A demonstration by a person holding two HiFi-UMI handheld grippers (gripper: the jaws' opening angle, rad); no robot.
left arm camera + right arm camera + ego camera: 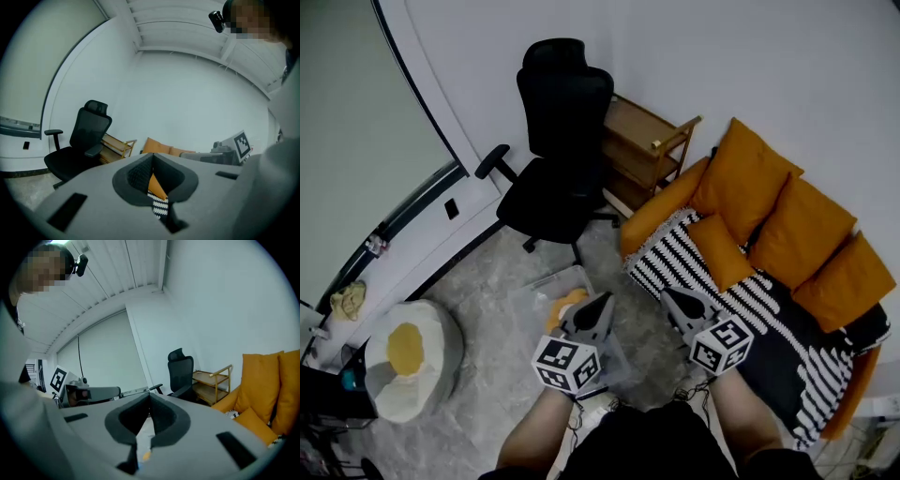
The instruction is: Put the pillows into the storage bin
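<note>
left gripper (598, 312) at lower centre of the head view, jaws together and empty, right gripper (682, 306) just beside it, jaws likewise together, both forearms entering from the bottom edge

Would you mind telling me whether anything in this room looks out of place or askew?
Only mildly: a small orange pillow lies flat on the black-and-white striped blanket, apart from the three larger orange cushions propped upright behind it. Nothing looks spilled or damaged.
</note>
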